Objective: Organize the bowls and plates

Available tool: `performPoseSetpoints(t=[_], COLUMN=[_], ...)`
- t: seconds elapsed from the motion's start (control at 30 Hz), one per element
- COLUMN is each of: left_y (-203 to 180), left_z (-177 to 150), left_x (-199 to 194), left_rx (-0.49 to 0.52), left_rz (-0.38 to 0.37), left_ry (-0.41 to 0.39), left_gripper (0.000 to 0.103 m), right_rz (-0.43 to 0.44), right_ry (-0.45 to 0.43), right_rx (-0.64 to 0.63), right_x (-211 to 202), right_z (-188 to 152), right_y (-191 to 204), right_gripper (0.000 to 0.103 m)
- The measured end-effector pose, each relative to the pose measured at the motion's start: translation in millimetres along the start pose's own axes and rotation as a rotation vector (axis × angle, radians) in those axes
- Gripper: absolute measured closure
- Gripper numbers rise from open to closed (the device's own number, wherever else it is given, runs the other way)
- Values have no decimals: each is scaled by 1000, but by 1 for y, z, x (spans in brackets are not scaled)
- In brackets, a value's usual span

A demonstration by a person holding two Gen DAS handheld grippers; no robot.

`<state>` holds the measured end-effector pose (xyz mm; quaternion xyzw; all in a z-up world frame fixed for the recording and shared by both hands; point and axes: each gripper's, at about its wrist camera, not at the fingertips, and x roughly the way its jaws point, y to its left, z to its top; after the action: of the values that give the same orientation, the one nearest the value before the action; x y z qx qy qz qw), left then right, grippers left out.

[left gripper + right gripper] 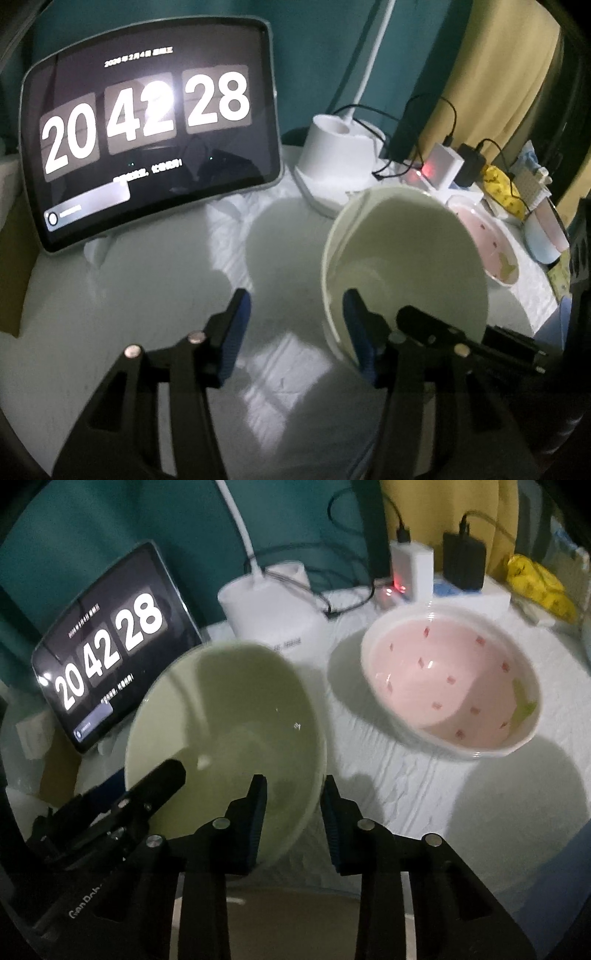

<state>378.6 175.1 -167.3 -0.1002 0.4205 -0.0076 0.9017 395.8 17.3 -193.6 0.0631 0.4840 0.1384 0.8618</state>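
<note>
White cloth covers the worktop [424,782], backed by a teal wall and a yellow curtain [491,74]. I see a tablet clock [147,122] at the far left edge, with a white lamp base [332,162] and chargers beside it. The green bowl [229,731] sits mid-worktop, and the pink bowl [450,679] is toward the right edge. Right hand-held gripper [293,805] straddles the green rim, narrow; whether it grips, I cannot tell. Left hand-held gripper [295,314] is half open, one finger inside that bowl.

Glossy glazed ceramic on green bowl [225,734] and pink bowl [448,686]; wrinkled white cloth [388,775] underneath; matt black plastic fingers [236,834], ribbed blue pads [257,823].
</note>
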Motion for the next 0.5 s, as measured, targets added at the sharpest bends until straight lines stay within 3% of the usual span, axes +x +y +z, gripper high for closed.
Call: performPoseSetpoints(t=[0.23, 0.5], left_y=[-3, -11], left_z=[-2, -4], left_x=[4, 2], left_rx=[24, 72], left_rz=[-4, -3], left_ry=[1, -19], left_gripper=[53, 73], right_rz=[-2, 0], right_ry=[-24, -42], right_rx=[-20, -33], right_x=[0, -3], right_z=[1, 2], right_y=[4, 9], right_gripper=[78, 80])
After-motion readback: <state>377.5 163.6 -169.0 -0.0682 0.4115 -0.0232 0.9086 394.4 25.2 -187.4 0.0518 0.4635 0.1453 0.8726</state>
